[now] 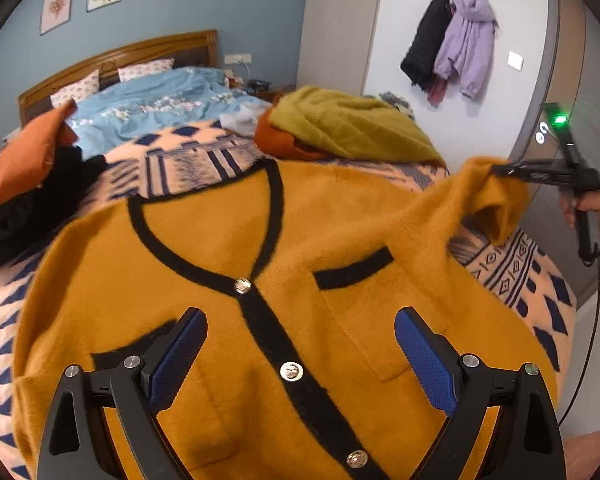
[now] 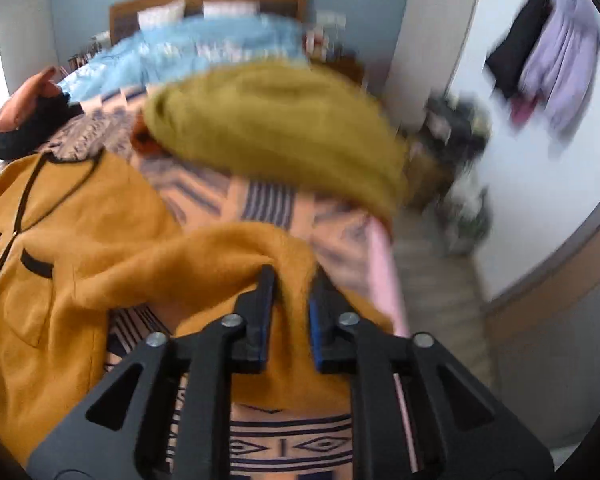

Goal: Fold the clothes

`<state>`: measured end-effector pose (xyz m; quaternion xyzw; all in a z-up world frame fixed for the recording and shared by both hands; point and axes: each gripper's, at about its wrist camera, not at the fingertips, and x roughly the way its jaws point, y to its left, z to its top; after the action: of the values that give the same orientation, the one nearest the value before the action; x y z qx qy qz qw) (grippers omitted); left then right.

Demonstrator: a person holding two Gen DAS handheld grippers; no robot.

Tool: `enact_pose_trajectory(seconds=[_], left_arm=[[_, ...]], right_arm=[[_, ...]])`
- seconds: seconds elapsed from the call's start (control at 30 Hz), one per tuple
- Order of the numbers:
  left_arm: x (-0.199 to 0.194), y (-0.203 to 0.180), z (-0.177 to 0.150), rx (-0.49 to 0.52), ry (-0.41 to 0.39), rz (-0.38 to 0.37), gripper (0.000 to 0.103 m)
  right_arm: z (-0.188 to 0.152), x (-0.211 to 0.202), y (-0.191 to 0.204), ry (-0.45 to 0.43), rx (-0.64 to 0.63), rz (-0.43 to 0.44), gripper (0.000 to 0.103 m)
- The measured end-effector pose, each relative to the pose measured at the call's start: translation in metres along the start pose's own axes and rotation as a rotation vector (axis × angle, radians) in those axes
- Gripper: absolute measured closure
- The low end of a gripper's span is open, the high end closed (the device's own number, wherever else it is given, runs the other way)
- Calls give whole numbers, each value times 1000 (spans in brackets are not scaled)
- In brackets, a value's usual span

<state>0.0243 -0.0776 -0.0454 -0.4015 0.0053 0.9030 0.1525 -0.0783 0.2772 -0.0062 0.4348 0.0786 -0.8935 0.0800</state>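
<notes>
Bed point(image 1: 500, 276): cardigan point(image 1: 228, 240) (no readable label)

2 wrist fisheyes, angled down, close over cardigan point(image 1: 300, 220)

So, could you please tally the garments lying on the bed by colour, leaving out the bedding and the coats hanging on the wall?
Mustard-orange with black trim: 1, the cardigan, one sleeve pinched in the right gripper
Olive-green: 1, the sweater
Rust-orange: 2, one garment at left, another under the sweater
Black: 1, the bundle
Total: 5
</notes>
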Motion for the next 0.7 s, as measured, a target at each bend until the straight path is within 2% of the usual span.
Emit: enact_pose_trajectory(seconds=[0.03,0.07,0.1,0.13,0.17,0.2,0.3,0.4,0.47,0.63,0.67,0.7], left_arm=[[3,-2,-1,5,8,-2,6],[5,-4,-2,11,15,-4,6],[8,-6,-3,18,21,-6,6],[9,-8,-3,23,25,-8,6],[10,-9,-3,29,27,-11,6],[10,-10,-3,34,28,-16,6],[12,-9,-2,32,26,-27,6],[16,-7,1,15,27,-36,6],[17,-6,2,6,28,-45,6],[20,-9,3,-10,36,-57,6],[20,-10,2,-12,35,-59,6],[18,-11,1,-13,33,-61,6]], right_arm=[[-5,12,-4,31,36,12,80],[-11,20,-8,47,59,12,74],[-15,19,-13,38,88,2,61],[-21,16,-21,19,125,3,54],[-29,8,-30,-16,172,18,41],[-36,0,-38,-49,218,33,37],[-63,-19,-58,-92,333,64,35],[-96,-23,-63,-82,417,118,32],[-108,-20,-55,-60,422,118,29],[-107,6,-44,-41,430,125,29],[-104,11,-44,-48,443,135,32],[-100,14,-44,-49,438,133,48]])
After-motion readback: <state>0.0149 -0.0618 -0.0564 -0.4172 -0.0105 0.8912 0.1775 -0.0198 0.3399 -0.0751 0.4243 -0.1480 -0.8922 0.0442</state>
